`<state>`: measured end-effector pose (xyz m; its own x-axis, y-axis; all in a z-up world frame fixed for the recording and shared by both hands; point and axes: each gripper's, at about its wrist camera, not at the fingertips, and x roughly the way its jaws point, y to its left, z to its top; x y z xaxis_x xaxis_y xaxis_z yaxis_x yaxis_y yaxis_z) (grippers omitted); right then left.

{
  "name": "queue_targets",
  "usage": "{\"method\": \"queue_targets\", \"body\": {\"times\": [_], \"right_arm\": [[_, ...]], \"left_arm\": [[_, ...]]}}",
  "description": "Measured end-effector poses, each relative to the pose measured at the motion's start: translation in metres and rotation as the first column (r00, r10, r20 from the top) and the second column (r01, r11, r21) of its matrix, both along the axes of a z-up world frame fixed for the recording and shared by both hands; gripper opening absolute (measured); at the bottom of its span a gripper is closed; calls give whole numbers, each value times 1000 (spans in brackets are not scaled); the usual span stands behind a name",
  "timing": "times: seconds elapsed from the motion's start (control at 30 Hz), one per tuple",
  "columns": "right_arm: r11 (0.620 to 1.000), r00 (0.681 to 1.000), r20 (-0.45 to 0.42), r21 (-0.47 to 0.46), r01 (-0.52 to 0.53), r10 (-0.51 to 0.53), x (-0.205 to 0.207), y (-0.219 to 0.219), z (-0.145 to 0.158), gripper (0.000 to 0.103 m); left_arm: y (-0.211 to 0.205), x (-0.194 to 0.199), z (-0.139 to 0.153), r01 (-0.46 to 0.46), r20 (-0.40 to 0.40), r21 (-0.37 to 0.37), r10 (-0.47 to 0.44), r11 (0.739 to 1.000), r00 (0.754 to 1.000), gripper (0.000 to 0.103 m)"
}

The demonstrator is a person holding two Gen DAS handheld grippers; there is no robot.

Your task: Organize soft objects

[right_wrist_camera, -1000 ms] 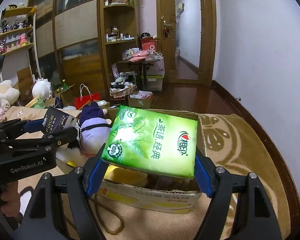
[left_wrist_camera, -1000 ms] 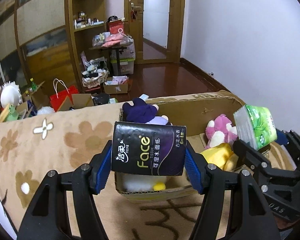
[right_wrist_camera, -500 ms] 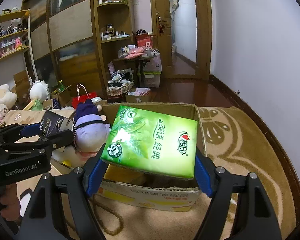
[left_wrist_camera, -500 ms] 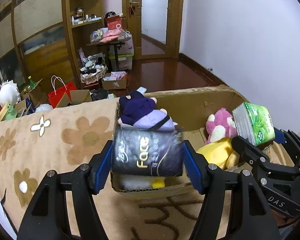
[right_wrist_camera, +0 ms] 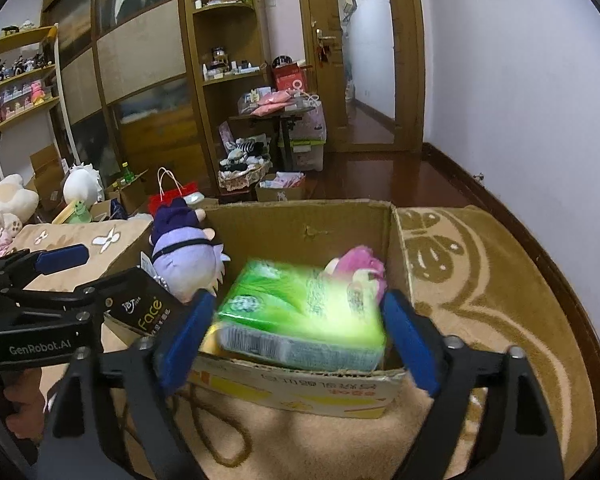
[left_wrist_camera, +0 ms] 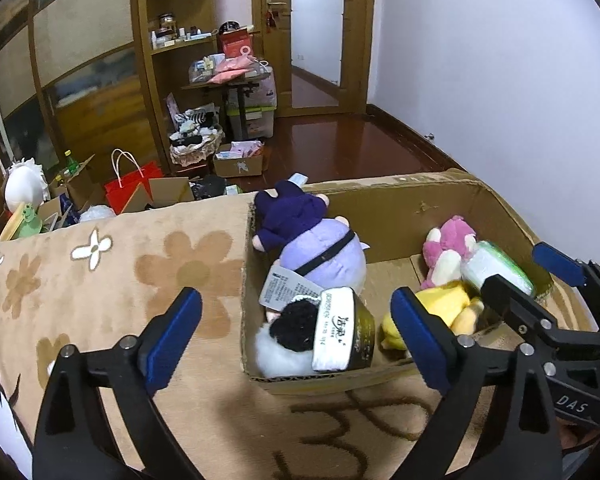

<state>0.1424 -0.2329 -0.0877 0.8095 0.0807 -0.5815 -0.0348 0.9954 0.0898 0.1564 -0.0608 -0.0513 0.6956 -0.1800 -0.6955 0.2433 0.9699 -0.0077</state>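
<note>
Both tongs stand apart and empty over the cardboard box (left_wrist_camera: 384, 204): the black tissue pack (left_wrist_camera: 342, 330) lies inside just ahead of the left tongs (left_wrist_camera: 296, 338), the blurred green tissue pack (right_wrist_camera: 300, 316) between the right tongs' (right_wrist_camera: 296, 340) pads, over the box's right end.

Red paper bag (left_wrist_camera: 134, 185) on the floor — wicker basket (left_wrist_camera: 196, 148) beside a wooden shelf (right_wrist_camera: 224, 76).

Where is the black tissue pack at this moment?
In the left wrist view, the black tissue pack lies inside the cardboard box, in its near left corner, beside a black-and-white plush and below the purple plush.
</note>
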Motion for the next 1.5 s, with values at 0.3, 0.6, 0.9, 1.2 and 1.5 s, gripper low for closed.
{"method": "queue_targets", "body": {"times": [0.3, 0.6, 0.9, 1.2, 1.5], "right_arm": [[1000, 1000, 17, -20, -11, 12, -14, 4, 16, 103], [998, 999, 32, -53, 36, -34, -46, 3, 40, 103], [994, 993, 100, -76, 77, -70, -87, -3, 77, 103], [992, 988, 123, -78, 103, -93, -123, -6, 90, 103], [989, 984, 136, -73, 127, -116, -146, -13, 93, 103]], "left_arm": [[13, -17, 11, -28, 23, 24, 28, 999, 999, 99], [13, -54, 33, -27, 68, 57, 23, 998, 997, 100], [25, -98, 72, -61, 141, 24, 57, 998, 988, 100], [38, -137, 85, -78, 185, 9, 75, 997, 980, 100], [37, -163, 85, -71, 228, 27, 63, 997, 972, 100]]}}
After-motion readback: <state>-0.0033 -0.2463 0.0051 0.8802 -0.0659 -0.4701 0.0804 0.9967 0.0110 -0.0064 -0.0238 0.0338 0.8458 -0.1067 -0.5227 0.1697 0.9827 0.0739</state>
